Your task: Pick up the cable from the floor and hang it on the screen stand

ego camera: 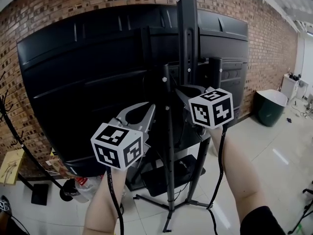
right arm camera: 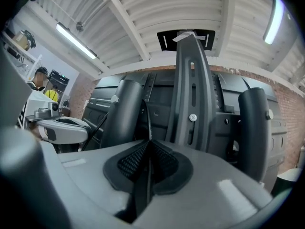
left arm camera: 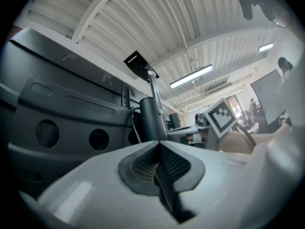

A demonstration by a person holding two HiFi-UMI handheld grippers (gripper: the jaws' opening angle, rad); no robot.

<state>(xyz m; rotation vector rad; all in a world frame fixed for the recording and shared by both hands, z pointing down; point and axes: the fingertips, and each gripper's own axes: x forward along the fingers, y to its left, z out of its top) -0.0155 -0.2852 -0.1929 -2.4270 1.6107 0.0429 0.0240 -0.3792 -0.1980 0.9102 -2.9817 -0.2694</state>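
Black screen [ego camera: 98, 72] back fills the frame, with the screen stand [ego camera: 187, 38] column dead ahead of me. Left tool [left arm camera: 158, 142] is closed, and I can't make out anything in it. Right tool [right arm camera: 150, 142] is clamped on the cable [right arm camera: 147, 120], a thin black line rising from its tips, off the floor, just in front of the left post [right arm camera: 121, 118]. I'd carry the strand over that post's top, hold the pinch until it drapes on both sides, then let go.
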